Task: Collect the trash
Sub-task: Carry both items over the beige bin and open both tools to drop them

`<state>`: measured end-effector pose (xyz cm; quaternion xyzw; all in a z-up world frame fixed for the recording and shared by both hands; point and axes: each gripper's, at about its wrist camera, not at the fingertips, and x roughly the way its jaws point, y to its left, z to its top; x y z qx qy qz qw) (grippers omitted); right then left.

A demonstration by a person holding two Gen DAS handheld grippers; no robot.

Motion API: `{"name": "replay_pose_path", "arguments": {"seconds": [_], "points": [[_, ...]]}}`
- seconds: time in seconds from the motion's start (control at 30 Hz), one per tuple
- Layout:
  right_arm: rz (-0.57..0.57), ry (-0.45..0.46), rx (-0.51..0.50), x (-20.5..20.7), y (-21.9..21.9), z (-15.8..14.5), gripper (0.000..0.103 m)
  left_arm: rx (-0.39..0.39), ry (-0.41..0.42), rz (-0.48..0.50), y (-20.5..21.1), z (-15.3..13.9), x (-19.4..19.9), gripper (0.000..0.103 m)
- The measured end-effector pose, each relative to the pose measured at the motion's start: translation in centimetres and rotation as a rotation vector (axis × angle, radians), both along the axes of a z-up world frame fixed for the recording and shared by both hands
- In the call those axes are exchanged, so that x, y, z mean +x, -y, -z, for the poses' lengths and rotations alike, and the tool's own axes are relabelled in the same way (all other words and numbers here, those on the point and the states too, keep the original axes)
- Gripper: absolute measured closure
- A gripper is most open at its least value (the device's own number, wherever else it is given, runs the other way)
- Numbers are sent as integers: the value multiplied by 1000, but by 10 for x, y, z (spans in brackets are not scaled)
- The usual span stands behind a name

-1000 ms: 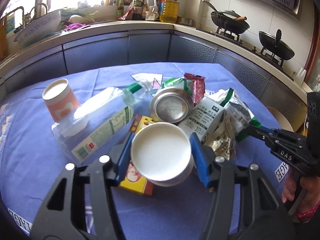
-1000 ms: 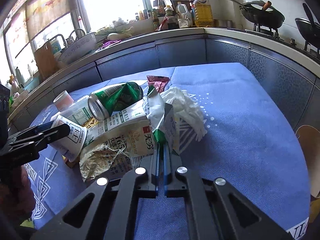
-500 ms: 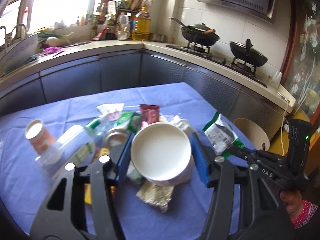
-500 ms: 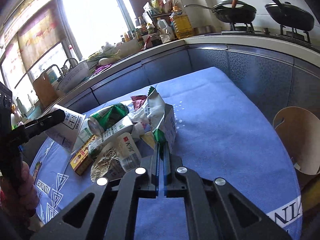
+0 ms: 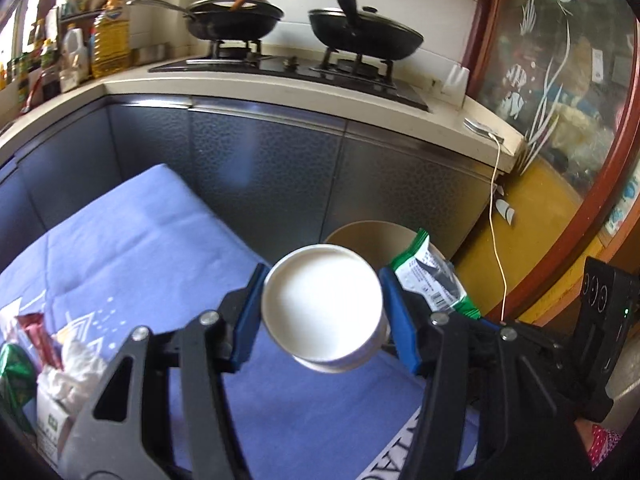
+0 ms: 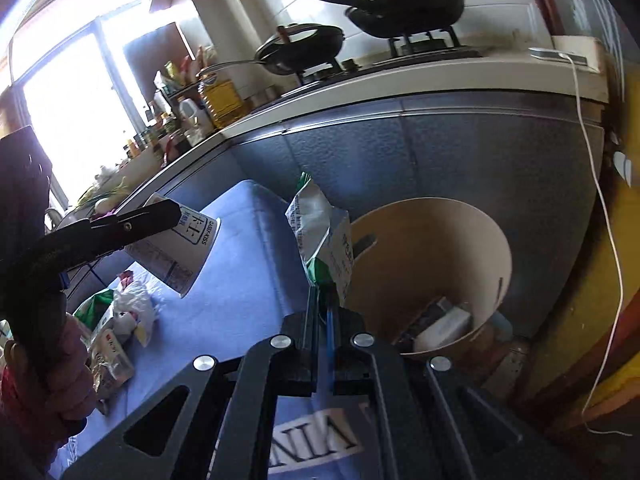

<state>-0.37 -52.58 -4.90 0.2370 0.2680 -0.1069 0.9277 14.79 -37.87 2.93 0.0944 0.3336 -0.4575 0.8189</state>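
Clamping a cup (image 5: 322,306) between its blue pads, the left gripper (image 5: 322,312) hid the cup's body. Right of it, the right gripper (image 6: 322,292) pinched a wrapper (image 6: 324,236) before the bin (image 6: 430,276), whose contents were hard to make out.

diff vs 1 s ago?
Both grippers swung off the trash pile toward the bin past the table edge. The paper cup and the green-white wrapper came up with them; the wrapper now hangs by the bin's rim. Grips unchanged: left gripper on the cup, right gripper on the wrapper. Nothing released.
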Motion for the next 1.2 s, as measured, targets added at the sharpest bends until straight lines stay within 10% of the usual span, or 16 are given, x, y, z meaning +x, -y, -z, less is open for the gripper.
{"name": "replay_pose_path", "arguments": {"seconds": [0.43, 1.2], "points": [[80, -51, 46, -7, 51, 39, 100, 79, 5, 103, 99, 29, -13, 49], [104, -92, 80, 3, 63, 53, 98, 123, -9, 48, 106, 44, -4, 35]]}}
